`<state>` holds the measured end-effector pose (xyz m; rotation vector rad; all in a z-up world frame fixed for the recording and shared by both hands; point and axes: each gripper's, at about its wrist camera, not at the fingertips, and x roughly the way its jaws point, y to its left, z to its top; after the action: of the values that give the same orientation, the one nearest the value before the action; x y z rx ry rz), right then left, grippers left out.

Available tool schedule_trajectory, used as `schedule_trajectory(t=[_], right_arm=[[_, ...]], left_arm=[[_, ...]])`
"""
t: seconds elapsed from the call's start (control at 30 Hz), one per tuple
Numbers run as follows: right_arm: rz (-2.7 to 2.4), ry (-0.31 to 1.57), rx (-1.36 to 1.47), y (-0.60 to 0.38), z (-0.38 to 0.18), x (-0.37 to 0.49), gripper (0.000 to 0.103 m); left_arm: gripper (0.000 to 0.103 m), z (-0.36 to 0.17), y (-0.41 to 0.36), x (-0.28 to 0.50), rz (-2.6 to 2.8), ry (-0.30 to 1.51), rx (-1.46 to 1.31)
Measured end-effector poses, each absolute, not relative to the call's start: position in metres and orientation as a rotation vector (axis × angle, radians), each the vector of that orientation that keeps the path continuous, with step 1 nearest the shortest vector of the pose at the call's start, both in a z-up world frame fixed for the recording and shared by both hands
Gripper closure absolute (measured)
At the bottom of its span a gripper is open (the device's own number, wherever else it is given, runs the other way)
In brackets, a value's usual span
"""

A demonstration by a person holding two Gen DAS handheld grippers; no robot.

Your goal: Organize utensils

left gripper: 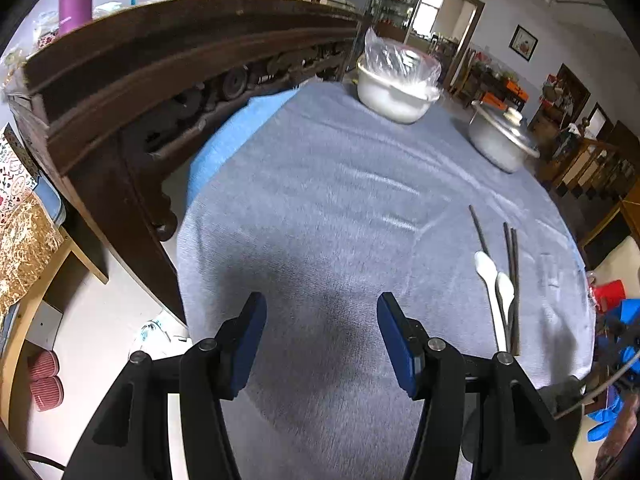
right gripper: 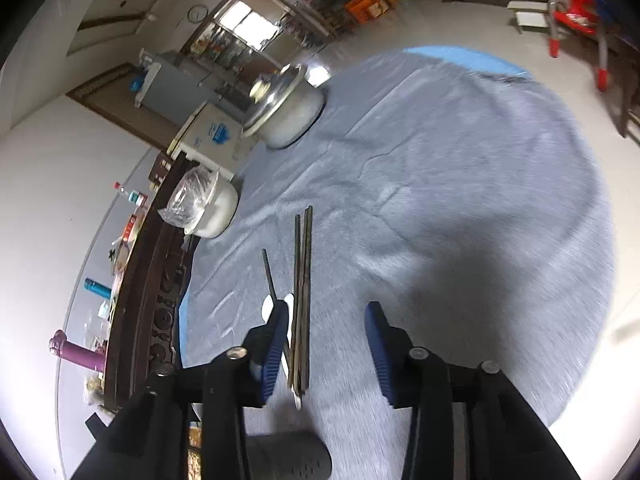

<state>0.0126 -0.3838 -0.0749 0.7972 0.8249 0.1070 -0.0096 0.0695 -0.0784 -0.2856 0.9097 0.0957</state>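
Two white spoons (left gripper: 496, 292) and dark chopsticks (left gripper: 513, 276) lie together on the grey tablecloth (left gripper: 320, 200), with a single dark chopstick (left gripper: 479, 232) a little to their left. My left gripper (left gripper: 322, 312) is open and empty above bare cloth, left of the utensils. In the right wrist view the chopsticks (right gripper: 303, 280) and the spoons (right gripper: 288, 312) lie just inside my left fingertip (right gripper: 276, 340). My right gripper (right gripper: 328, 320) is open and holds nothing.
A white bowl with a plastic bag (left gripper: 396, 88) and a lidded metal pot (left gripper: 502, 140) stand at the far side of the table. A dark carved wooden cabinet (left gripper: 160, 92) runs along the table's left edge. A red stool (right gripper: 576, 20) stands on the floor.
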Motion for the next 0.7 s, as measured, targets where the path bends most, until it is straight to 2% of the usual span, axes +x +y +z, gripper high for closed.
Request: schedule_trajectory(t=[0.27, 0.33, 0.7], right_arm=[[0.159, 0.922, 0.708, -0.361, -0.099, 0.109, 0.072], [0.160, 0.932, 0.663, -0.352, -0.103, 0.133, 0.077], [0.113, 0.979, 0.473, -0.311, -0.123, 0.200, 0.084]], left_arm=[[0.045, -0.095, 0.059, 0.023, 0.086, 0.952, -0.252], [0.045, -0.096, 0.057, 0.032, 0.087, 0.955, -0.239], [0.045, -0.104, 0.052, 0.071, 0.045, 0.969, -0.244]])
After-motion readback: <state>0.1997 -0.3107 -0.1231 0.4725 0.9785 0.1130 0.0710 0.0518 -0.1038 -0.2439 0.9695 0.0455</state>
